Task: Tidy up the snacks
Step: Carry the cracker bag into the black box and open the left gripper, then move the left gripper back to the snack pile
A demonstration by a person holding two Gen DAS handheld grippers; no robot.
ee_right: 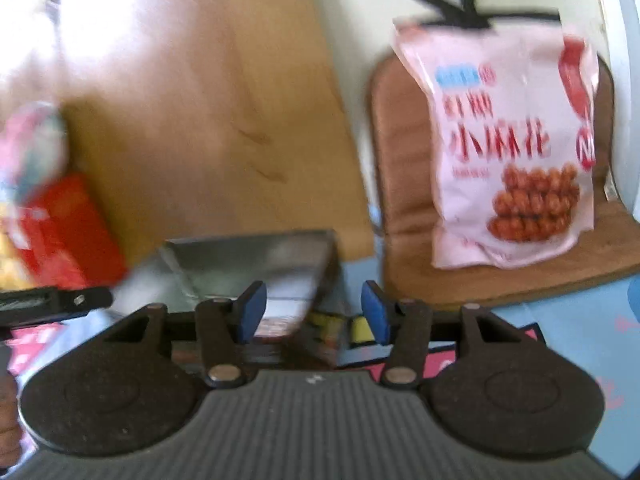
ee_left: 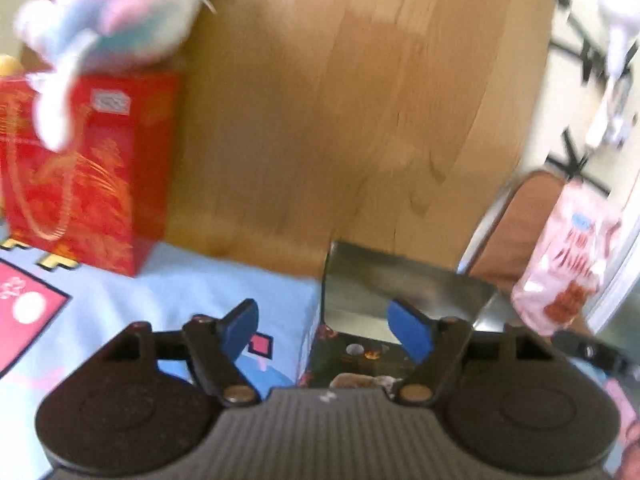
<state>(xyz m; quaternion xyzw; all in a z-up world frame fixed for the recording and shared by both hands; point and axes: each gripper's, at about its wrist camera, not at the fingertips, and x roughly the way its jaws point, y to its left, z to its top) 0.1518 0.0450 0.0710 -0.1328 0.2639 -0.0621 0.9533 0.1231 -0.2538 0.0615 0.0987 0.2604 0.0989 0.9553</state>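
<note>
A dark printed snack package [ee_left: 352, 356] with a silvery open top [ee_left: 400, 288] stands on the light blue cloth [ee_left: 168, 288]. My left gripper [ee_left: 326, 330] is open. Its right pad [ee_left: 412, 332] is at the package's top, and its left pad [ee_left: 240, 328] is well clear of it. In the right wrist view the same silvery package [ee_right: 256, 260] reaches between the pads of my right gripper [ee_right: 314, 312], which is open and not pressing on it. A pink snack bag [ee_right: 512, 152] leans upright on a chair, also seen at the right edge [ee_left: 568, 256] of the left wrist view.
A red gift bag [ee_left: 88, 184] stands at the left with a pastel plush toy [ee_left: 120, 12] on top. A wooden panel [ee_left: 340, 120] rises behind the cloth. The chair's brown cushion [ee_right: 404, 184] holds the pink bag. Part of the left gripper [ee_right: 60, 300] shows at the right view's left edge.
</note>
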